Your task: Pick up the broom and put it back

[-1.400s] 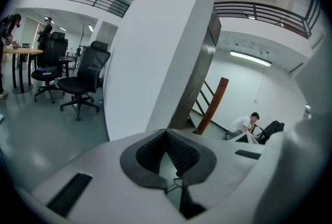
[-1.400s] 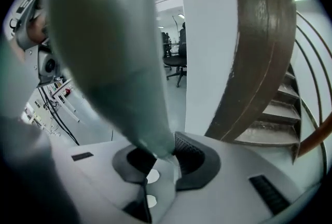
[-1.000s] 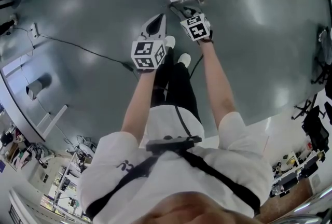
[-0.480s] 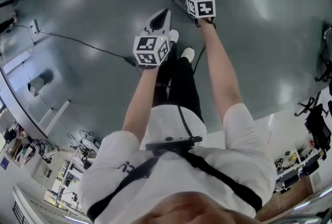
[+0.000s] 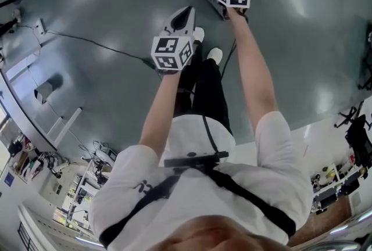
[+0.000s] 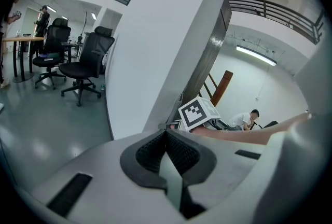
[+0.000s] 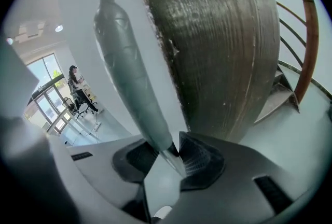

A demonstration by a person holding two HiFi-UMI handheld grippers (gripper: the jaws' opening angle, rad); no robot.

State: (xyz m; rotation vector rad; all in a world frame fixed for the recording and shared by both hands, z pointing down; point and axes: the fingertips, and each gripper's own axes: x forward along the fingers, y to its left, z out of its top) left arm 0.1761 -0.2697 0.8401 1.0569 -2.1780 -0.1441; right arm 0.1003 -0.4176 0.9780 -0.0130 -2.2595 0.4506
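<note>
Bright overhead light glares off the floor (image 5: 87, 17); fisheye edges darken.

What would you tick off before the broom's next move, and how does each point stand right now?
1. Right gripper clamped on broom handle: ok.
2. Left gripper shut, nothing in it: ok.
3. Handle clear of the dark curved panel: cannot tell; they look close.
4. Broom head's whereabouts: cannot tell, out of view.
5. Floor cable clear of the shoes: cannot tell; it passes behind the left arm.
</note>
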